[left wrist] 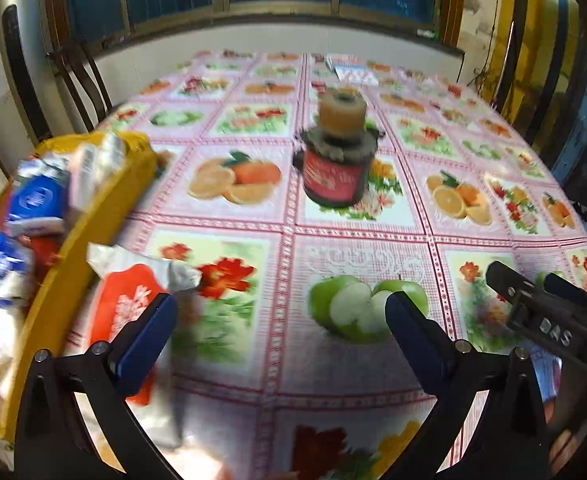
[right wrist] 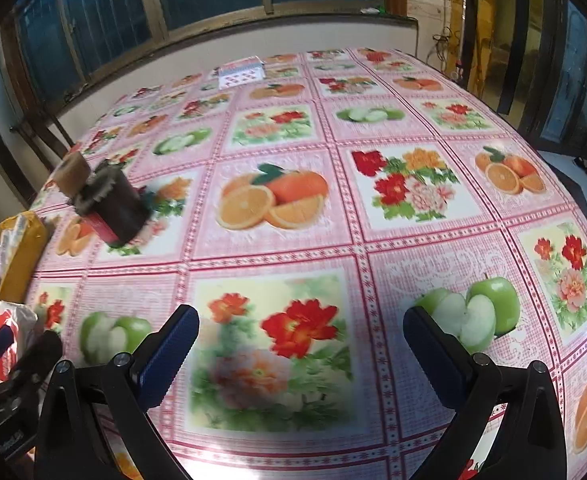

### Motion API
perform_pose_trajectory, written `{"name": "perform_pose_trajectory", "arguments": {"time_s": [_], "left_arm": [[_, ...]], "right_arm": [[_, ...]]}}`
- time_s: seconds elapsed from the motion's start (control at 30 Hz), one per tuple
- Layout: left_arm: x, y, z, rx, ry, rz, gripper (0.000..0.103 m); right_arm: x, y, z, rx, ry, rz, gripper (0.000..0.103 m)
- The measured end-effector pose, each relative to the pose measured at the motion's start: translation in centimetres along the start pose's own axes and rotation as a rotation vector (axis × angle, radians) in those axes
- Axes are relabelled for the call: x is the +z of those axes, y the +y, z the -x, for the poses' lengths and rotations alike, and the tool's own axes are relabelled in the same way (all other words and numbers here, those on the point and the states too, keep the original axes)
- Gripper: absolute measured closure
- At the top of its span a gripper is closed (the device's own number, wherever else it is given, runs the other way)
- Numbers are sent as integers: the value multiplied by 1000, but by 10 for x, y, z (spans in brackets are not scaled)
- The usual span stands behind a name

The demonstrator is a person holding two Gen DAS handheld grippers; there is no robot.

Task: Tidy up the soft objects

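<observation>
A yellow basket (left wrist: 105, 200) at the table's left edge holds several soft packs, among them blue-and-white tissue packs (left wrist: 37, 200). A red-and-white soft pack (left wrist: 129, 304) lies on the tablecloth beside the basket, just ahead of my left gripper's left finger. My left gripper (left wrist: 281, 316) stands open above the cloth with nothing between its fingers. In the right wrist view my right gripper (right wrist: 301, 332) is open too, over a flower print. The basket (right wrist: 21, 256) and the red-and-white pack (right wrist: 9, 336) show at that view's left edge. The right gripper's body (left wrist: 545, 312) enters the left wrist view from the right.
A dark red jar (left wrist: 335, 174) with a tan roll on top stands mid-table; it shows again (right wrist: 113, 204) in the right wrist view. A flat patterned packet (left wrist: 353, 72) lies at the far edge. Wooden chairs (left wrist: 77, 76) stand by the wall under the window. The fruit-print tablecloth (right wrist: 333, 240) covers the table.
</observation>
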State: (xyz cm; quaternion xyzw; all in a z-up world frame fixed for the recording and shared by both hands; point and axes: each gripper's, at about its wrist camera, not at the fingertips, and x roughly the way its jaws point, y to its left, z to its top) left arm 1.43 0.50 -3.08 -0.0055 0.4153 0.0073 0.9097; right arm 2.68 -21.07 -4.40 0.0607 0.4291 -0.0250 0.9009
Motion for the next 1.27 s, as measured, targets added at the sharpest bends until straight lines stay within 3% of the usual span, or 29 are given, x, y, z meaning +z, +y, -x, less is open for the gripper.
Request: {"name": "perform_pose_trajectory", "arguments": {"time_s": [0.2,0.47,0.73,1.03,1.27], "left_arm": [[5,61,40,86,-107,42,0],[-3,154,57,216,-136,209,0],[-17,205,60,261,-133,308,0],[-24,229,60,282,-148,359,0],[-26,236,62,292,-166,375,0]], "right_arm": [[11,50,20,43,-57,108,0],[15,154,46,211,-107,270,0],[-4,254,61,270,-137,469,0],[-12,283,58,308,-116,493,0],[-14,278,59,308,-112,491,0]]}}
